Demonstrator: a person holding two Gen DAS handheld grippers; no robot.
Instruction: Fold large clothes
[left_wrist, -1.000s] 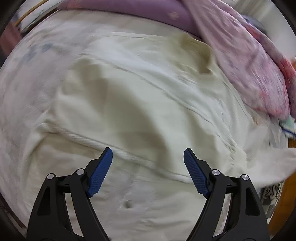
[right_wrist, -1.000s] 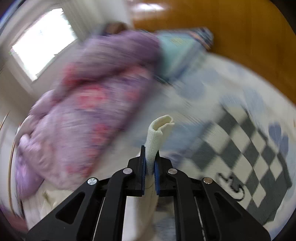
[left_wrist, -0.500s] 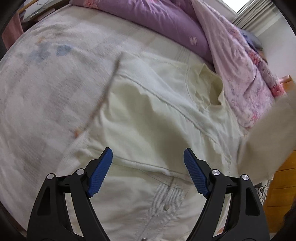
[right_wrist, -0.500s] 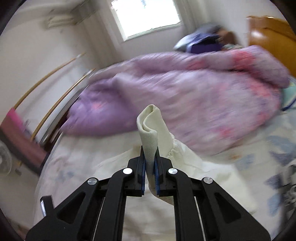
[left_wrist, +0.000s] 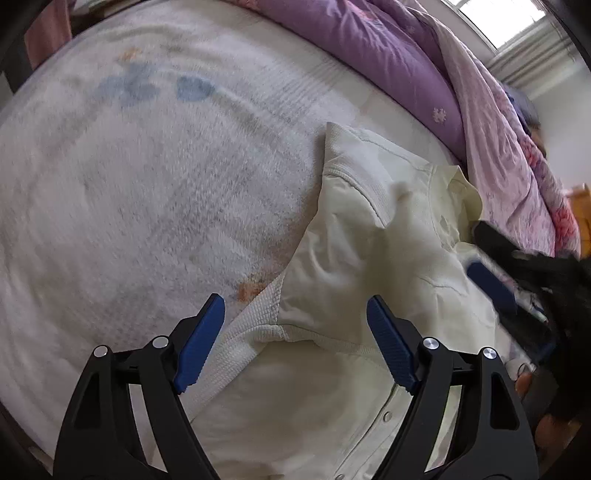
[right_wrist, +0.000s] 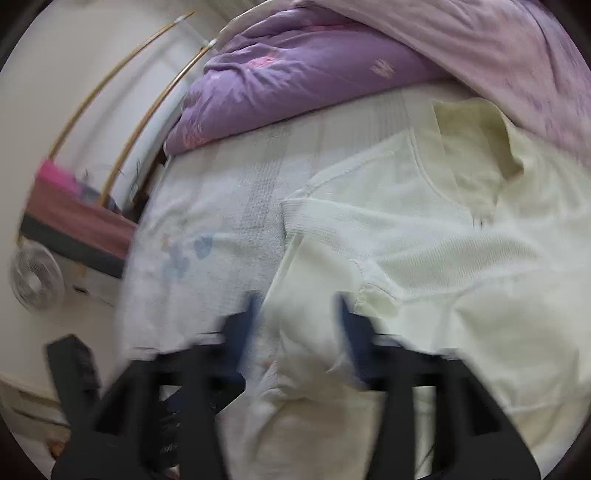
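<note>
A cream button-up jacket (left_wrist: 369, 266) lies on the bed with one sleeve folded across its body and the ribbed cuff (left_wrist: 236, 343) near the left edge. My left gripper (left_wrist: 295, 343) hangs open over that cuff and sleeve seam, holding nothing. In the right wrist view the jacket (right_wrist: 443, 251) fills the right half. My right gripper (right_wrist: 299, 325) is blurred and its jaws are opening. The sleeve cloth lies loose between and below them, with no pad pressing on it. The right gripper (left_wrist: 491, 284) also shows at the right edge of the left wrist view.
The white bedsheet (left_wrist: 147, 203) with faint blue prints spreads to the left. A purple quilt (right_wrist: 314, 74) and a pink floral quilt (left_wrist: 517, 147) pile along the far side. A small fan (right_wrist: 35, 280) and pink-topped furniture (right_wrist: 74, 218) stand beyond the bed's left edge.
My right gripper swung down over the jacket with the sleeve end, then parted its jaws and let it go. My left gripper slid left to the jacket's edge, staying open.
</note>
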